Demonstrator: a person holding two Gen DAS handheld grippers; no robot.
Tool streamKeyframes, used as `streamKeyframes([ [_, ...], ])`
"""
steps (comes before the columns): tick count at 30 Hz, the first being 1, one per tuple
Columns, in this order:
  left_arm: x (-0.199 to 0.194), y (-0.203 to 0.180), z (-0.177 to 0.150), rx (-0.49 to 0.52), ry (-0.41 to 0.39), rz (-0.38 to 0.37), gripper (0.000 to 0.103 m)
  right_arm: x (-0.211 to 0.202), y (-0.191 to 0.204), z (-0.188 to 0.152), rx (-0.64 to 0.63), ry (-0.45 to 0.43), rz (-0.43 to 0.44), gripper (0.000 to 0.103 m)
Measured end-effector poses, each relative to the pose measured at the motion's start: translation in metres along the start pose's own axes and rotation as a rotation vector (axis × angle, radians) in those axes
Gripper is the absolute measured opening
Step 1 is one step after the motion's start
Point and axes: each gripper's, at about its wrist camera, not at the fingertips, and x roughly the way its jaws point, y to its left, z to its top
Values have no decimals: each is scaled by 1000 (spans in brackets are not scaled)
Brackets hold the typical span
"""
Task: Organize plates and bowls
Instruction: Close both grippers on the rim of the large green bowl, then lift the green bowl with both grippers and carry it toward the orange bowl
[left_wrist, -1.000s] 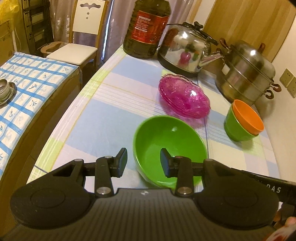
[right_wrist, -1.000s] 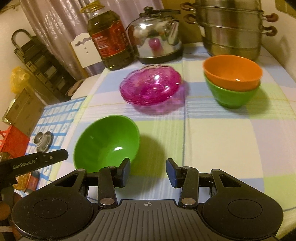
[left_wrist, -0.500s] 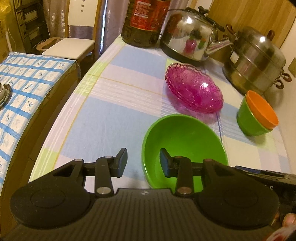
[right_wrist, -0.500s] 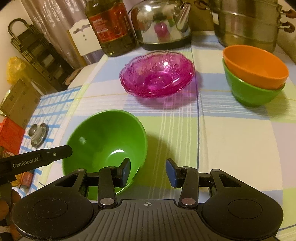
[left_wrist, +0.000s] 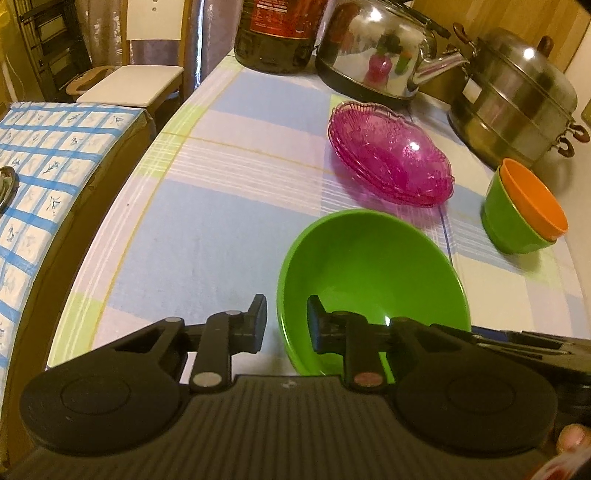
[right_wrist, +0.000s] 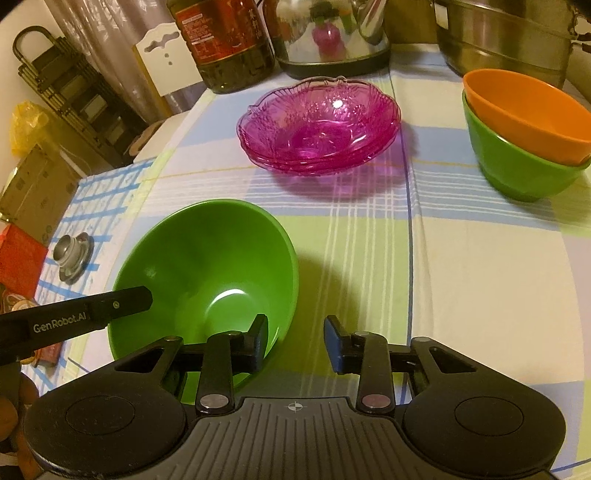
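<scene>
A loose green bowl (left_wrist: 369, 273) sits upright near the table's front edge; it also shows in the right wrist view (right_wrist: 207, 266). My left gripper (left_wrist: 286, 319) is open and straddles the bowl's near left rim, one finger outside, one inside. My right gripper (right_wrist: 295, 341) is open and straddles the bowl's near right rim. A stack of pink glass plates (left_wrist: 391, 166) (right_wrist: 317, 125) lies mid-table. An orange bowl (left_wrist: 532, 199) (right_wrist: 524, 110) is nested in a second green bowl (left_wrist: 506, 225) (right_wrist: 517, 166) at the right.
An oil bottle (left_wrist: 277, 33), a steel kettle (left_wrist: 376, 48) and a steel steamer pot (left_wrist: 517, 107) stand along the back of the checked tablecloth (left_wrist: 207, 236). A lower surface with a blue-checked cloth (left_wrist: 48, 155) lies to the left, a chair (left_wrist: 129, 77) behind it.
Both grippers have moved forward and down onto the loose green bowl; their fingers now straddle its rim on either side. The bowl and the other dishes have not moved.
</scene>
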Motion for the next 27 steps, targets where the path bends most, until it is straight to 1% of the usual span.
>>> streamKeyframes([
  [3, 3, -2, 0, 25, 8, 10, 18, 1, 1, 0, -14, -4, -4, 32],
  [5, 4, -3, 0, 40, 9, 20, 17, 1, 3, 0, -22, -6, -3, 30],
  [7, 5, -5, 1, 54, 9, 28, 14, 1, 3, 0, -25, -7, 3, 25],
  [10, 6, -5, 1, 61, 12, 23, 9, 2, 5, 1, -30, -6, 6, 21],
  [14, 6, -6, 0, 79, 11, 19, 8, 4, 6, 2, -28, -3, 14, 15],
  [27, -3, -18, -7, 101, 10, -1, 8, -7, -5, -5, 3, -7, 15, 14],
])
